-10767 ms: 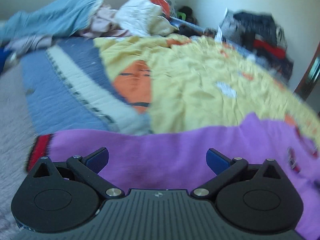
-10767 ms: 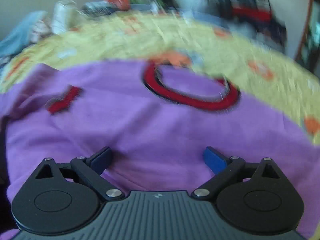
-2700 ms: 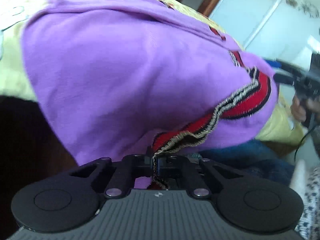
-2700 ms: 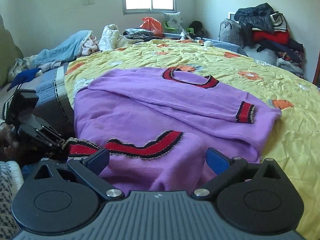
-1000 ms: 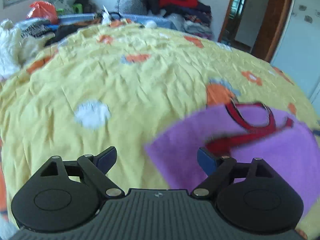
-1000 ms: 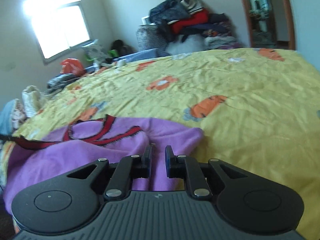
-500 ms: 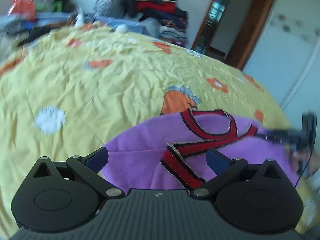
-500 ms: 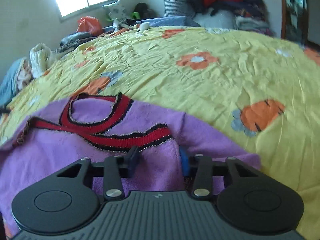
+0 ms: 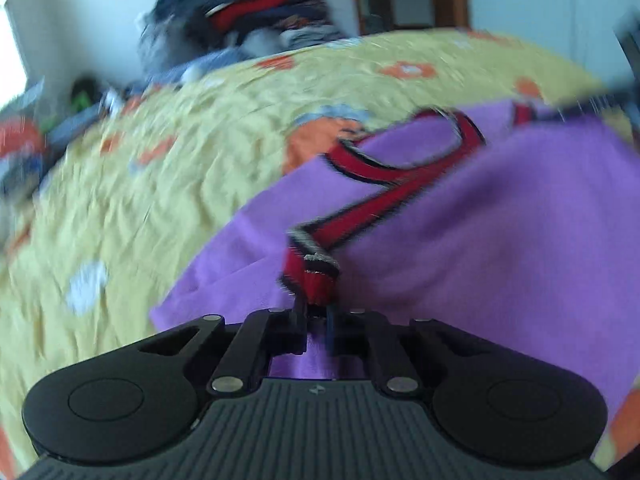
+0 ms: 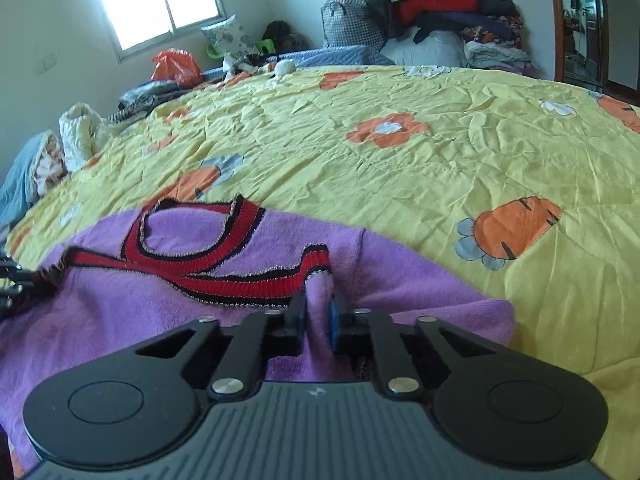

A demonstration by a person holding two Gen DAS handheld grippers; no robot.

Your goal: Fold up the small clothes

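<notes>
Between the pressed-together fingers of the left gripper [image 9: 316, 322], the red-and-black hem [image 9: 316, 276] of the purple sweater [image 9: 500, 240] is pinched. Right gripper [image 10: 316, 320] likewise pinches a purple fold just beside the same trim. Sweater lies folded on the yellow flowered bedspread [image 10: 400, 160]; clothes pile [image 10: 432, 8] beyond.

Both wrist views look low and close across the purple sweater [image 9: 500, 216] from opposite ends
</notes>
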